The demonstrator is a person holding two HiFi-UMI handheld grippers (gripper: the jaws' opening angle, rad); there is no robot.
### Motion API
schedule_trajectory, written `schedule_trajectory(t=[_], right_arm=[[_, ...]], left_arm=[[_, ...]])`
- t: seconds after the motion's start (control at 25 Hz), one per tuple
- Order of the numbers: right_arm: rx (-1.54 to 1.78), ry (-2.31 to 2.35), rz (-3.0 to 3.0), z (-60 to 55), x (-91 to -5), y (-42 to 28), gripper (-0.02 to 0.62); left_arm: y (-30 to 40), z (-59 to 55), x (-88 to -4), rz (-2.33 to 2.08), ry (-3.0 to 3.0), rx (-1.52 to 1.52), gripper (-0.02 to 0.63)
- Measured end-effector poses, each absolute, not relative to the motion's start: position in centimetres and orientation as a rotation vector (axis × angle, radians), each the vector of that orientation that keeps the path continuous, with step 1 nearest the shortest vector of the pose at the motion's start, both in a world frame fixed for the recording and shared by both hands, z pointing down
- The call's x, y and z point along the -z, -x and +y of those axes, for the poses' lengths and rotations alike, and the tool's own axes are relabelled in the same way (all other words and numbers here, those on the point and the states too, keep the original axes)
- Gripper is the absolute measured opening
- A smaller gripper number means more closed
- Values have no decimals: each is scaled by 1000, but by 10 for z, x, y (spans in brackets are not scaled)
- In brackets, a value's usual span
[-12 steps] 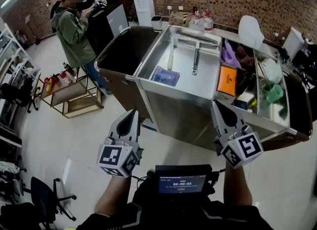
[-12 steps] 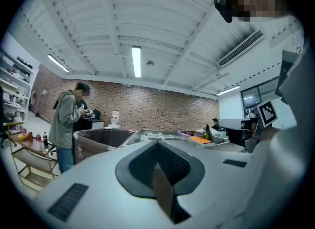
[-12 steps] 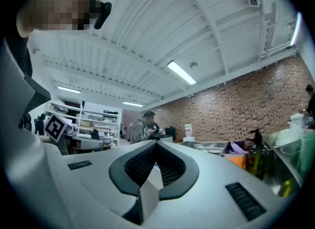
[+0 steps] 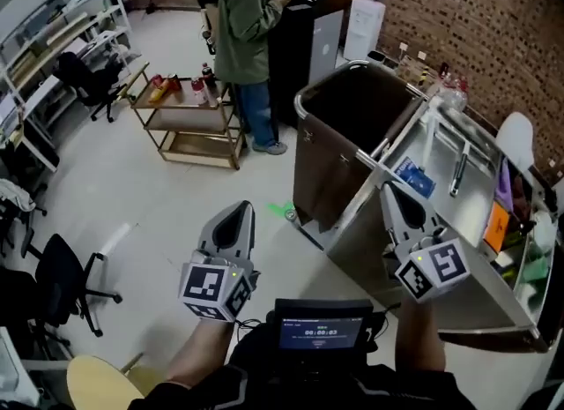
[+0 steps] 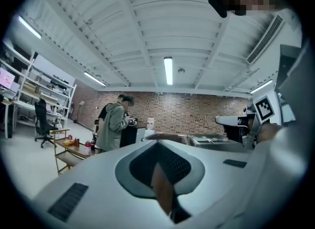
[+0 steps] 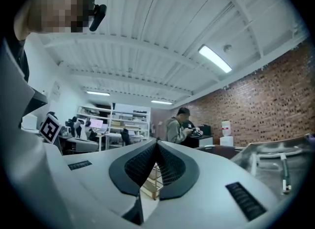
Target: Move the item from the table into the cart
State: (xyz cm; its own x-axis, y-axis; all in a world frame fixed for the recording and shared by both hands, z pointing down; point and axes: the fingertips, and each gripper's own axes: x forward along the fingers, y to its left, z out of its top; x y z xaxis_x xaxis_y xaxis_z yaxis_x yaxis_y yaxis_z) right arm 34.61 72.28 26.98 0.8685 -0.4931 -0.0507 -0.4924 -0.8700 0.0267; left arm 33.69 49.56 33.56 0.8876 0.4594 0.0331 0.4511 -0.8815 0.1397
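Two grippers were held level above the floor, the left gripper (image 4: 236,211) and the right gripper (image 4: 389,191), both clenched with nothing between the jaws. No table was shown, so the item to be moved could not be located or identified. In the cart (image 4: 384,145), a blue packet (image 4: 412,176) was seen near the steel tray's edge beside the dark bin (image 4: 352,104). Should the item be alike, it was judged light, soft and slippery, best pinched at a flat edge.
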Motion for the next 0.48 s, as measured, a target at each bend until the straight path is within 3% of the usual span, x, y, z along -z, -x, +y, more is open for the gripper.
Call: schedule_trajectory(t=[0.48], right_arm=[[52, -2722, -1612, 362, -260, -446, 5]], left_arm=[[-318, 187, -329, -33, -2984, -100, 5]])
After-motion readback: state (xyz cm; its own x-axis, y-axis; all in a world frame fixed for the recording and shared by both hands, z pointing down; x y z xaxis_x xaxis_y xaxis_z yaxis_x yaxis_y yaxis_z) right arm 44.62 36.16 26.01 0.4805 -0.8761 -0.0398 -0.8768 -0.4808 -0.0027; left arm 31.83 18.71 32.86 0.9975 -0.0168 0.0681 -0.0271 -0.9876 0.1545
